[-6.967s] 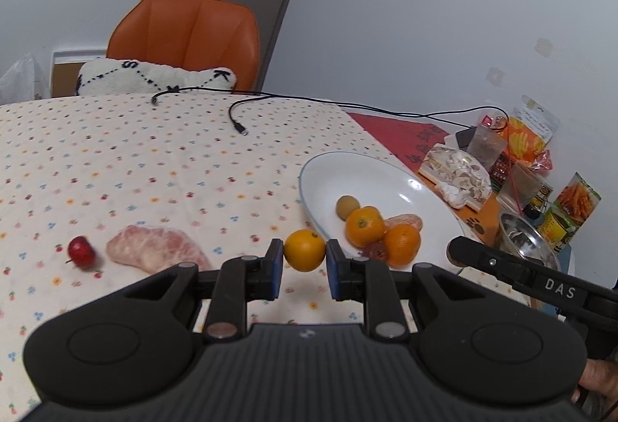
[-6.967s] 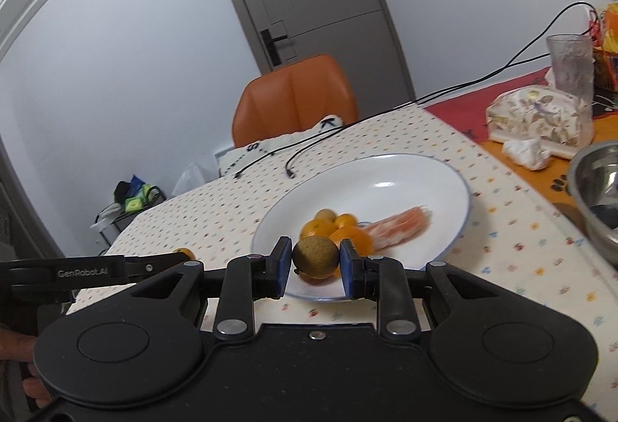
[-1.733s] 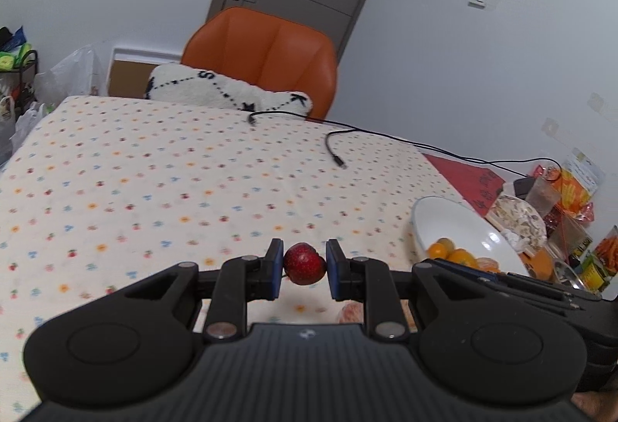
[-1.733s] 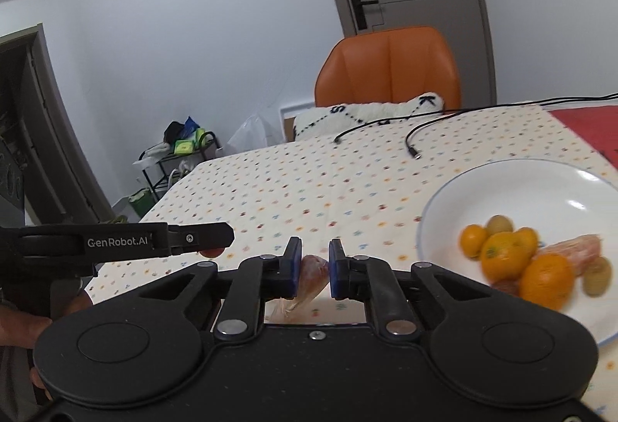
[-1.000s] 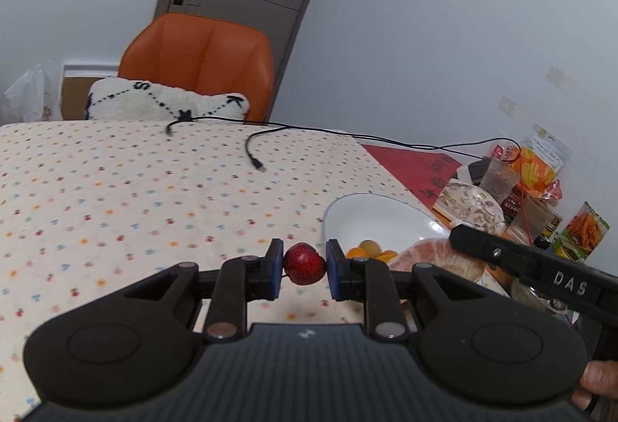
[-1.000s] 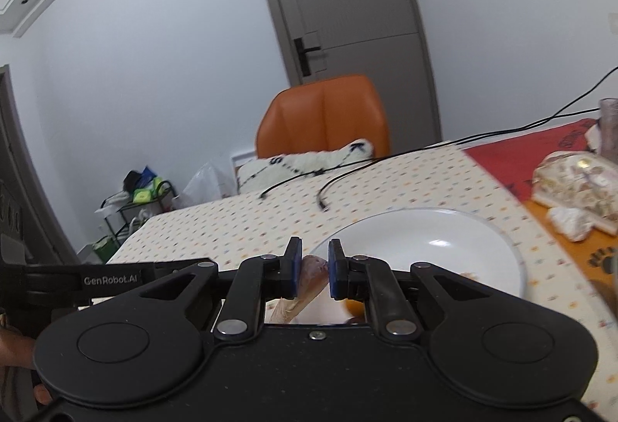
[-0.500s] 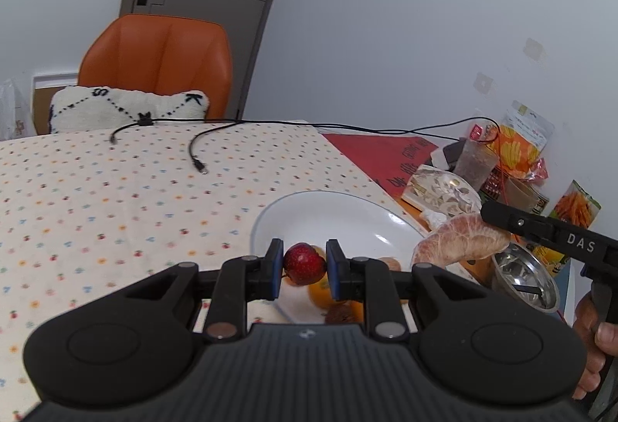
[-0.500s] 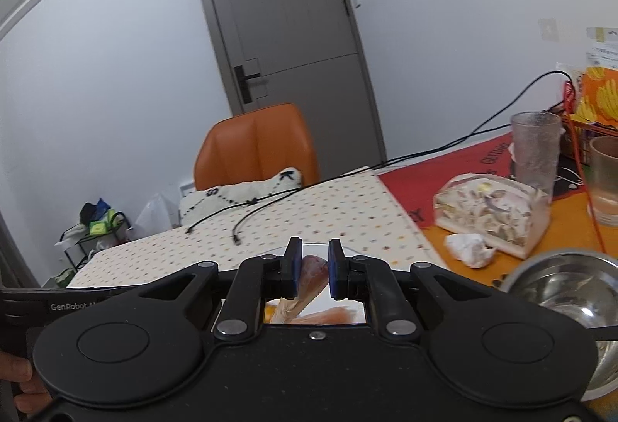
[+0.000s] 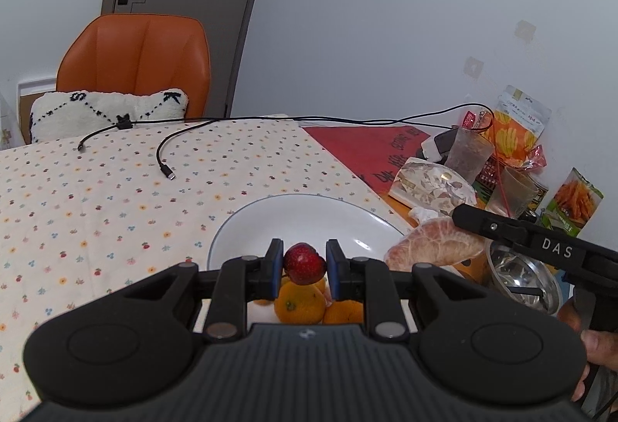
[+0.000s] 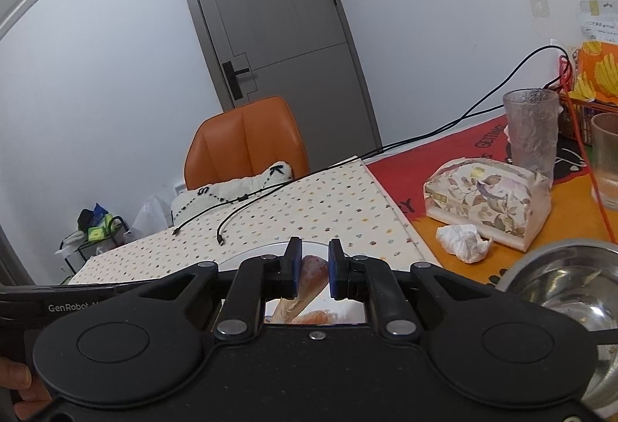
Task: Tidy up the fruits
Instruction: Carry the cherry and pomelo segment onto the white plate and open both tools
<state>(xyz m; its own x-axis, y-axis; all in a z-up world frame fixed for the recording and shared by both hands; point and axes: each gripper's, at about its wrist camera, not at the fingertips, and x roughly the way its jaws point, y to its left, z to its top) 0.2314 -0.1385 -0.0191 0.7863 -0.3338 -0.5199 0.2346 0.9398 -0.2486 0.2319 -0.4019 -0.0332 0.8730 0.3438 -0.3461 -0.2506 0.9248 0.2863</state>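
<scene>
Left gripper (image 9: 304, 263) clamped on a small red fruit (image 9: 304, 263), pads tight against both sides, holding it up over the near edge of the white plate (image 9: 293, 217). Below the fruit, oranges (image 9: 299, 302) bunched on the plate (mostly hidden behind the gripper body). Right gripper (image 10: 312, 269) closed on a pink peeled segment (image 10: 305, 283), gripped near its top and hanging tilted down between the blue pads (image 10: 294, 267); seen from the left wrist view as a pale pink wedge (image 9: 434, 246) at the plate's right rim, just over it or just beside, hard to call. Under it, in the right wrist view, another orange-pink piece (image 10: 314, 317) on the plate. Steel bowl (image 10: 567, 290) off to the right, near the plate. Tissue box (image 10: 488, 202) and crumpled tissue (image 10: 463, 242) further back, two glasses (image 10: 532, 130) behind them. Black cables (image 9: 164, 155) trailing across the dotted cloth (image 9: 96, 190), orange chair (image 9: 135, 63) with a white cushion (image 9: 108, 113) at the far end. Part of a hand (image 9: 596, 341) showing at the right gripper's handle.
</scene>
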